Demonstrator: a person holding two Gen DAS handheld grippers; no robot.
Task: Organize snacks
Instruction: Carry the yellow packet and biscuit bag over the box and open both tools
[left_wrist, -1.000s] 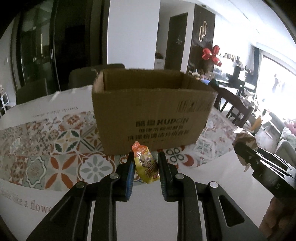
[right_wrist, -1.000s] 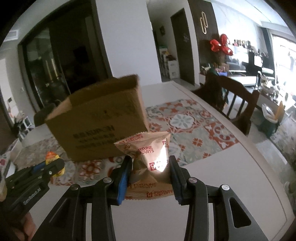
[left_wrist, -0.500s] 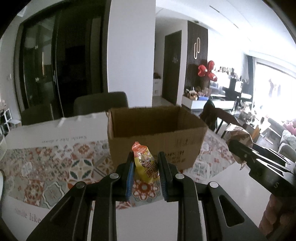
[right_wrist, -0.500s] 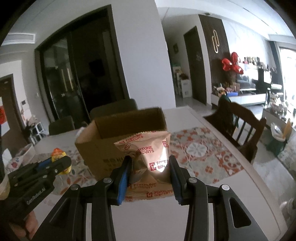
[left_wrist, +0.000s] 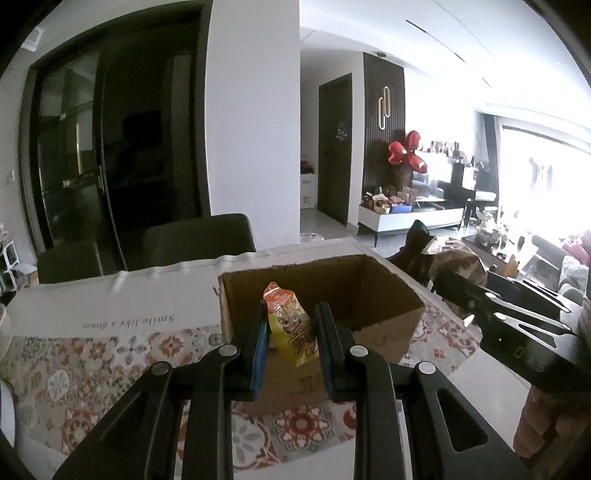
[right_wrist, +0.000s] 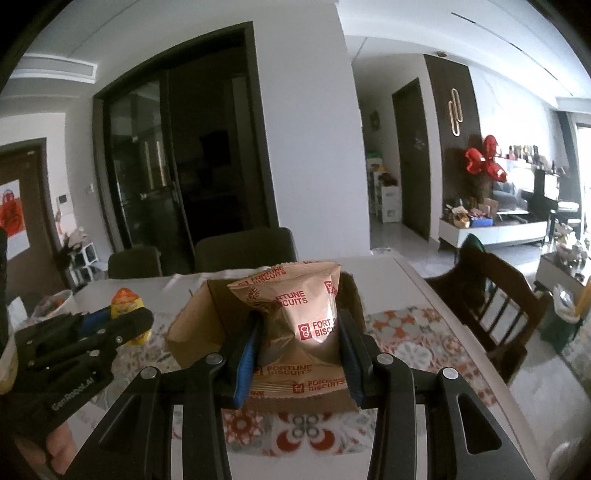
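Snacks in play: two, both airborne, neither in the cardboard box (left_wrist: 373, 295) yet. Left tongs (left_wrist: 291, 334) are clamped on a small yellow-orange snack pouch (left_wrist: 291, 326), held upright just in front of the box's near wall, top poking above the rim line. Right tongs (right_wrist: 297, 339) are clamped on a tan Fortune Biscuits packet (right_wrist: 301, 317), also raised at the box's near edge; from the left wrist view the right tongs sit off to the box's right side. Box stands open on the patterned cloth (left_wrist: 110, 354) on the counter (right_wrist: 424, 295); the visible part of the inside looks bare, but the floor is mostly hidden behind the pouch and near wall, so can't confirm nothing is in there. My read: pick-up done for both items, transport nearly done, drop-in not started. Left to do: carry each over the rim, lower, release. No other loose snacks visible on the counter in either view, though the left tongs block part of it, so can't tell whether these are the last two.
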